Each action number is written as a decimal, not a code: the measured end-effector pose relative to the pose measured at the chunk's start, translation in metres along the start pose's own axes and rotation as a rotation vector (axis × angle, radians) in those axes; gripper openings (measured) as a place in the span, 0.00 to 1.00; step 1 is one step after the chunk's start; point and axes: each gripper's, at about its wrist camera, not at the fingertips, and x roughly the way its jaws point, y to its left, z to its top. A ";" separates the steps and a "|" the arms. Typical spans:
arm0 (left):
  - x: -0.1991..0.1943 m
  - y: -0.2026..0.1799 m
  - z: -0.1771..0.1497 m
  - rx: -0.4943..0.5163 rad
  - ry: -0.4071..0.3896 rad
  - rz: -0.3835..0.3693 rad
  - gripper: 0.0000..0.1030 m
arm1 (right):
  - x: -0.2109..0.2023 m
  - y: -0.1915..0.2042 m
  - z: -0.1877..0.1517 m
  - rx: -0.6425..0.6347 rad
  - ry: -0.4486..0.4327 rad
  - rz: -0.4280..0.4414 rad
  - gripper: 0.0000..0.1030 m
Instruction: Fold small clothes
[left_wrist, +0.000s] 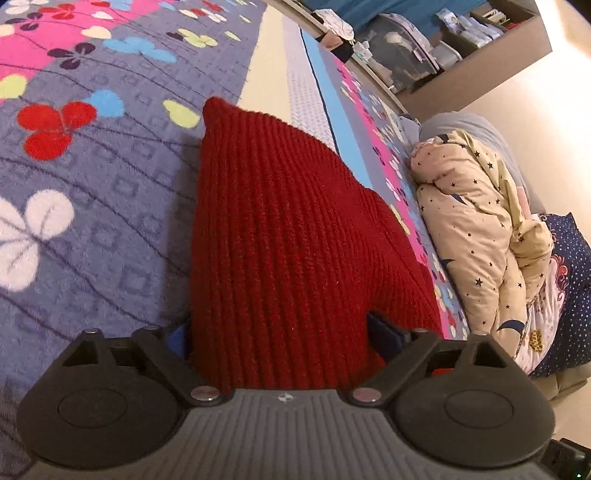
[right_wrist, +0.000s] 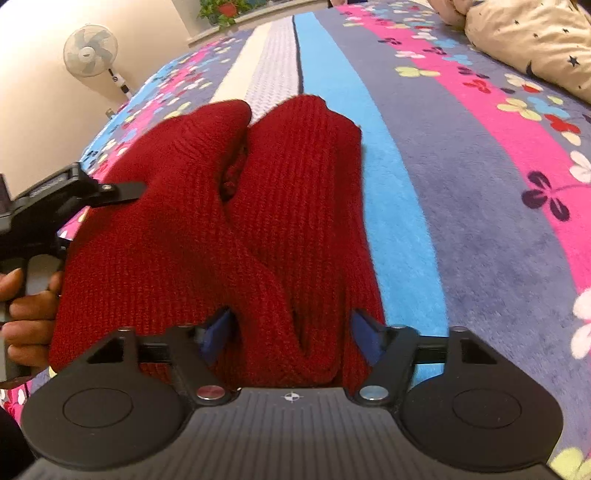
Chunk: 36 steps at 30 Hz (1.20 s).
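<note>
A red knitted garment (left_wrist: 280, 236) lies on the flowered bedspread (left_wrist: 92, 206) and fills the middle of both views (right_wrist: 229, 221). My left gripper (left_wrist: 279, 332) has its blue pads at either side of the garment's near edge, with thick knit bunched between them. My right gripper (right_wrist: 291, 336) likewise has its blue pads around a bunched fold of the garment. The fingertips are mostly hidden by the knit. The left gripper also shows at the left of the right wrist view (right_wrist: 85, 195), held by a hand (right_wrist: 26, 306).
A rolled star-print quilt (left_wrist: 476, 229) and a dark dotted pillow (left_wrist: 569, 266) lie at the bed's right side. Shelves with bags (left_wrist: 406, 48) stand behind. A standing fan (right_wrist: 90, 50) and a potted plant (right_wrist: 221, 9) are beyond the bed.
</note>
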 end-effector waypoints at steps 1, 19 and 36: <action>-0.002 -0.002 0.001 0.015 -0.009 0.005 0.77 | 0.000 0.002 0.000 -0.004 -0.008 0.008 0.55; -0.153 0.032 0.060 0.213 -0.160 0.421 0.71 | 0.020 0.120 0.007 -0.236 -0.092 0.239 0.18; -0.225 -0.010 -0.089 0.506 -0.313 0.469 0.93 | -0.017 0.129 -0.024 -0.351 -0.175 0.029 0.54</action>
